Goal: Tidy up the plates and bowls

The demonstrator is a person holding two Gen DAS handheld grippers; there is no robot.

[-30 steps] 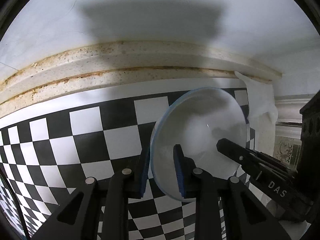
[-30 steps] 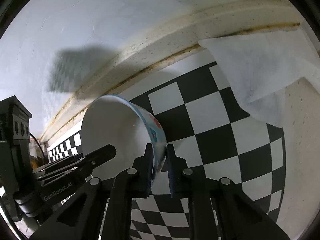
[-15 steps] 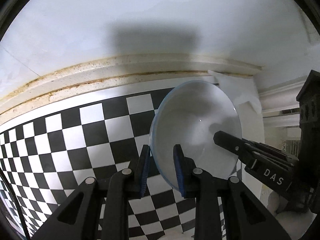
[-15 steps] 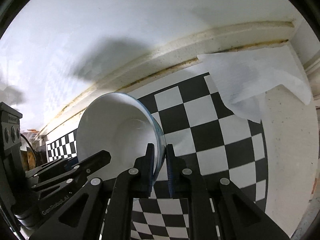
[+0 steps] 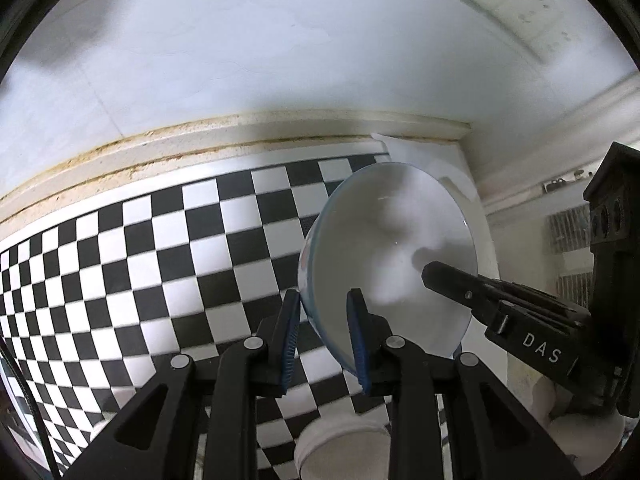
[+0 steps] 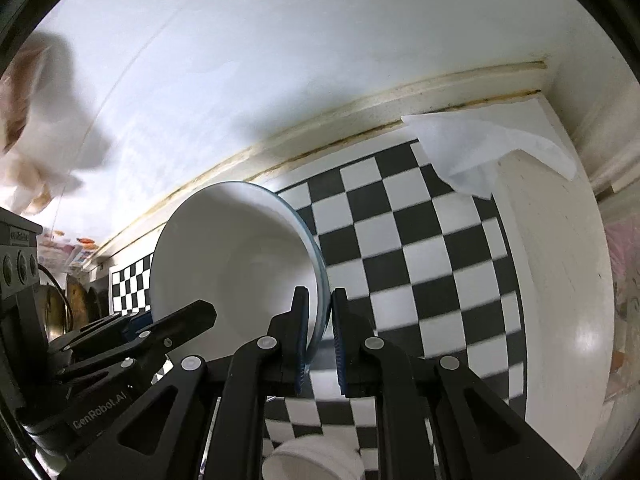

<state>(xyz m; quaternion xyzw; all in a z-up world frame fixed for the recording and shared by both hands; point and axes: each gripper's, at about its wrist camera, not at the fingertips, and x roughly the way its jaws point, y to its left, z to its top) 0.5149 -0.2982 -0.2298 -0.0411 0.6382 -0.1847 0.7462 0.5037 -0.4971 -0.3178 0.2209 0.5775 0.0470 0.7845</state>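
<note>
Left gripper [image 5: 323, 332]: blue pads astride the rim of a white bowl [image 5: 394, 256] w/ a gap on both sides, so whether it's clamped or slack I can't tell. Bowl is tipped on edge, off the counter, hollow facing 3 o'clock in the left wrist view, where the right gripper's [image 5: 496, 304] black finger reaches in across it from 4 o'clock. In the right wrist view the right gripper [image 6: 318, 336] is closed tight on the same bowl's [image 6: 236, 264] rim at abt 5 o'clock of the bowl, pads pressed on the wall in and out; left gripper [image 6: 132, 336] comes in from 8 o'clock, tips in front of the bowl's hollow. Below the jaws at 6 o'clock, a white cup [image 6: 312, 460], rim only partly seen. Further out, checkered mat [image 6: 420, 248] over the pale counter [image 6: 560, 280]. At 1 o'clock a white cloth [image 6: 484, 148] lies crumpled over the mat's far corner, against the stained backsplash ledge [image 6: 360, 116]; white wall [image 6: 320, 32] behind.
</note>
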